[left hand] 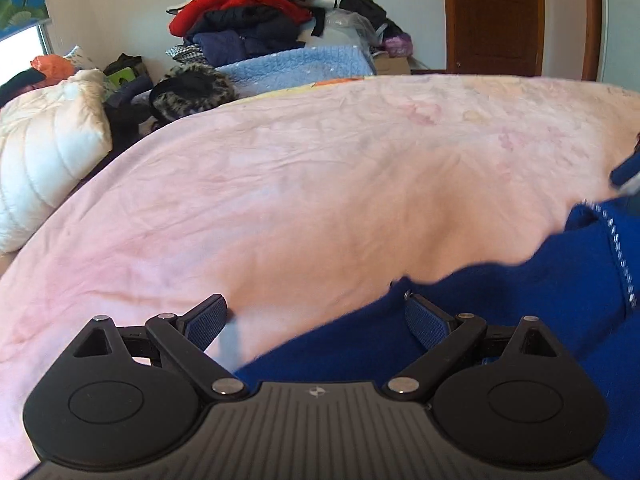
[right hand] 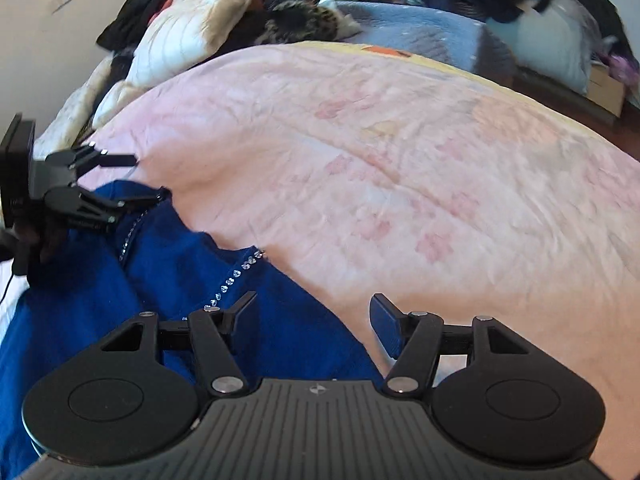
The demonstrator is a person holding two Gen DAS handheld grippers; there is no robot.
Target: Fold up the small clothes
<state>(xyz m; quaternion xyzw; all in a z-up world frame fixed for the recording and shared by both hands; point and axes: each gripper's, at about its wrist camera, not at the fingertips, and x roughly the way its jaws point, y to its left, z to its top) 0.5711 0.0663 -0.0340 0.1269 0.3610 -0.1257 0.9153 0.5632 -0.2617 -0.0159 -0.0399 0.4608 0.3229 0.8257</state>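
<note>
A pink bed carries a deep blue garment, rumpled at its near edge, with rows of small clear rhinestones along the seams. The left claw and the right claw both gape wide above its edge, gripping nothing.
</note>
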